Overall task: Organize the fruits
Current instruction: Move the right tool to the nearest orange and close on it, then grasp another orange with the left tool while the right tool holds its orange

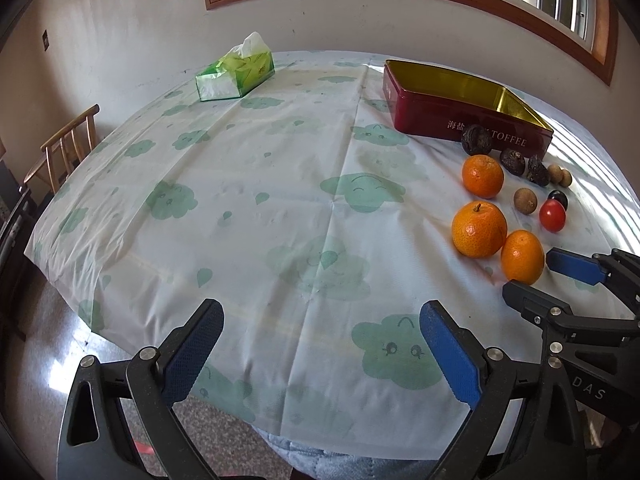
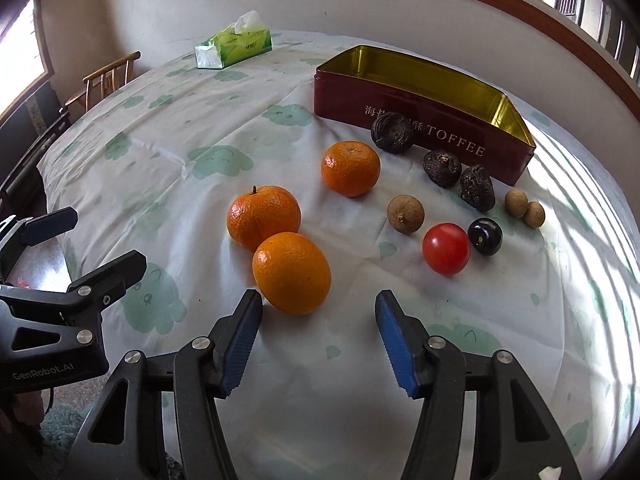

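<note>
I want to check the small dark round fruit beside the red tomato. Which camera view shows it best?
The right wrist view: the dark fruit is near, sharp and whole. In the left wrist view it is small, far, partly behind the tomato.

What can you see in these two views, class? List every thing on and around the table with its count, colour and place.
Round oranges: three, orange, near middle of table; two touch, one sits nearer the tin.
Red cherry tomato: one, right of oranges.
Dark round fruit: one, near-black, beside the tomato.
Wrinkled dark fruits: three, brown-black, along the tin's front wall.
Small tan round fruits: three, one alone, two as a pair on the right.
Rectangular metal toffee tin: one, red outside, gold inside, open, nothing visible in it.
Green tissue pack: one, far side.
Cloud-print tablecloth: one, white and green.
Wooden chair: one, far left.
Left gripper: black, blue pads, open.
Right gripper: same, open, behind nearest orange.
</note>
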{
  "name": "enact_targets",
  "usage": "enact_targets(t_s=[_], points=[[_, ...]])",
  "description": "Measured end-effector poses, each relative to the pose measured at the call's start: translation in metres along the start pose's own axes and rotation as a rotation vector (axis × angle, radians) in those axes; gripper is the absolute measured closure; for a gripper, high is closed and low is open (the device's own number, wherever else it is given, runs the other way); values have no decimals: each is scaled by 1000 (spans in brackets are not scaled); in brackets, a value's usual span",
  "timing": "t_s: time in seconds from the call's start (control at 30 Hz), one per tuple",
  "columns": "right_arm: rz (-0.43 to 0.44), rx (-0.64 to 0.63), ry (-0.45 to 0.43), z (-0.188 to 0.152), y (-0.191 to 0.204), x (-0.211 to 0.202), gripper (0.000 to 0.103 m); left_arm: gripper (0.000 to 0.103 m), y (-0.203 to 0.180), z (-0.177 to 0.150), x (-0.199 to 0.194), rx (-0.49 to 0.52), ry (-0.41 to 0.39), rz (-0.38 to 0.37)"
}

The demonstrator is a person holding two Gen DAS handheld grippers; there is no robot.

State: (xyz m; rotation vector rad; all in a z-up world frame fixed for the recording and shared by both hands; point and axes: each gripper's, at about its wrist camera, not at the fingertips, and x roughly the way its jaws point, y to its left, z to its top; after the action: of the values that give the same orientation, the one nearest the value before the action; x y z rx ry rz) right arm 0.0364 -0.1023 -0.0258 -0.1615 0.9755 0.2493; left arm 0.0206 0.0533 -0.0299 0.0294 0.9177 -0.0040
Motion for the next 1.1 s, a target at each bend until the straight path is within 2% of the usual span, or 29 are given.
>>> enact_targets(t_s=[0.17,0.23,0.3,0.67,0.97,1.1], points=[[16,3,-5,4,0,6,54,5,-3,1,5,16,8,-2],[19,7,-14,5,-1,7,59,5,-4,1,7,22,10,-3],[22,4,-21,6,-2,6,72,5,-6,1,8,30,11,-10],[13,54,-23,-2,-20,0,73,6,-29,5,6,102,-15,-75],[-41,165,-17,-16,-61,-9,73,6,-55,15,9,119,-25,-184],[-71,206,-16,-23,-80,-14,73,6,-67,18,11,139,-27,-203]])
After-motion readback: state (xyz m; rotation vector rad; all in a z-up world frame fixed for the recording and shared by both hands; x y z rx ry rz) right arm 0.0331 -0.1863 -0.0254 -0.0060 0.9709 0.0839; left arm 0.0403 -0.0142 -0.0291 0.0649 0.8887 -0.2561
